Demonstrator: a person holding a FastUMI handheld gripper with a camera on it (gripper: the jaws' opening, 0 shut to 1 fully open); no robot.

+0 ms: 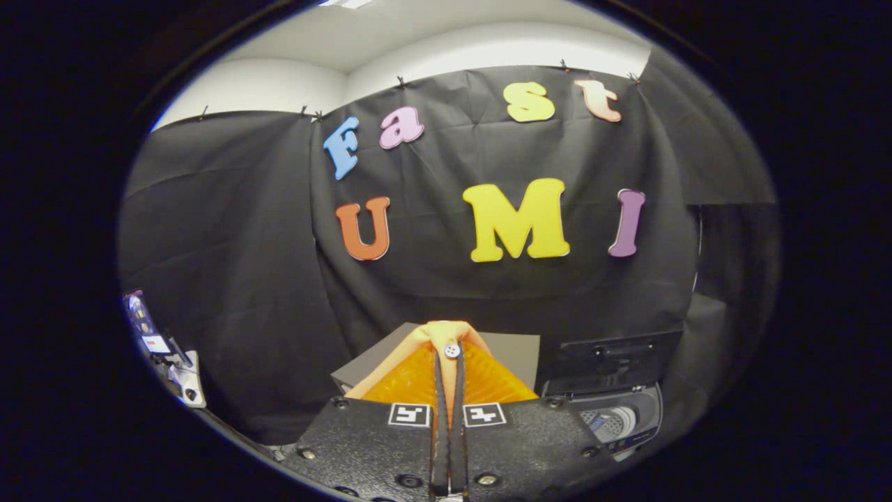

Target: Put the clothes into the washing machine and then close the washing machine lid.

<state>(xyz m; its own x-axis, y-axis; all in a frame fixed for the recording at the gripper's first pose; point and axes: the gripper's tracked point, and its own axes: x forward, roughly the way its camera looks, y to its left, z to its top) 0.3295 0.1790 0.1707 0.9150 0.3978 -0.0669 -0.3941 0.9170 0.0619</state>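
1. Far left, beyond the fingers: a small device on a pale bracket (182, 376) stands against the booth's black cloth wall (244, 279). It plays no part in your task; too small to say what it is.

2. Centre: your gripper (449, 390) has its fingers drawn together and clamped on an orange garment (418, 380). A fold of the cloth, with a white button (452, 351) on it, sticks up between the fingertips, and the rest fans out to either side, draped over the finger bodies. You have the clothes lifted off whatever carried them.

3. Just behind the garment: a grey box-like surface (516, 352), its near left corner showing past the cloth. The garment hangs in front of it; whether it touches the box cannot be told.

4. Right and lower than the fingers: the washing machine (617, 422), lid (613, 362) raised upright at its back edge, the pale drum opening visible below it. The opening faces up.

5. The relation that matters: the machine lies to the right of the jaws and below them, near but clear of the garment. My read is that you need to carry the cloth rightward over the machine's front edge, then lower it, before letting go.

6. Risk, as a judgement: the loose fan of cloth may catch on the machine's rim or the raised lid.
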